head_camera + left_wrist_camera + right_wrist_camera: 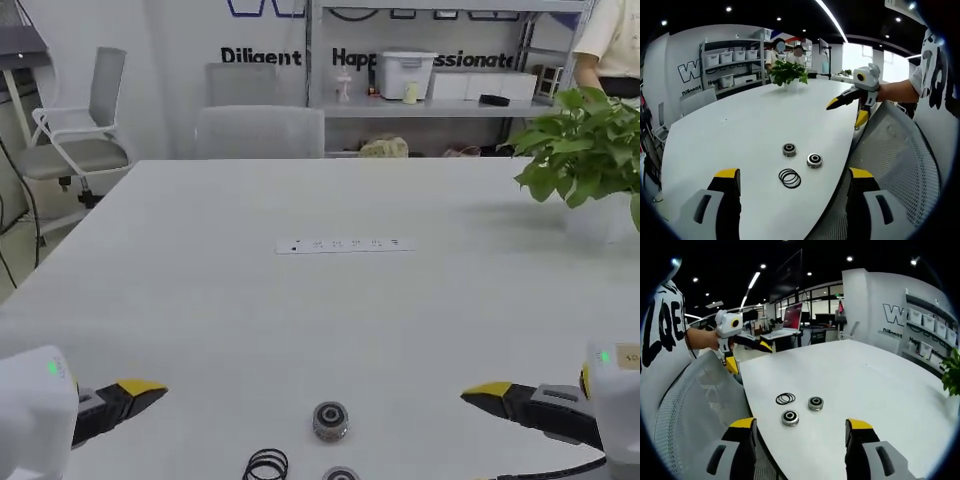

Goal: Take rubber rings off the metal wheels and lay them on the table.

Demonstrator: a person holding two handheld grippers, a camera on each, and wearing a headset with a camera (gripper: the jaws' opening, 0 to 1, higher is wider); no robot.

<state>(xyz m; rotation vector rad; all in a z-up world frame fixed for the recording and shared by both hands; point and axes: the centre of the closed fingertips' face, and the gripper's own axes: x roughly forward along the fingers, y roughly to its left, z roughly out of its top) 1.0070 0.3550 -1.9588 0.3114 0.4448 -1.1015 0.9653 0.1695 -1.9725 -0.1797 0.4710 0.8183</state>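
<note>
Two small metal wheels lie near the table's front edge: one (330,420) (789,149) (815,403) a little further in, the other (340,474) (814,160) (790,417) right at the edge. A small pile of black rubber rings (266,464) (790,178) (785,398) lies flat to their left. My left gripper (145,390) (794,176) (762,345) hovers open left of the rings, holding nothing. My right gripper (485,395) (801,424) (835,103) hovers open right of the wheels, also with nothing between its fingers.
A white power strip (345,245) lies mid-table. A potted plant (585,150) stands at the far right. Grey chairs (85,120) and a shelf (430,100) stand behind the table. A mesh chair back (890,150) sits at the near edge. People stand by the plant (787,72).
</note>
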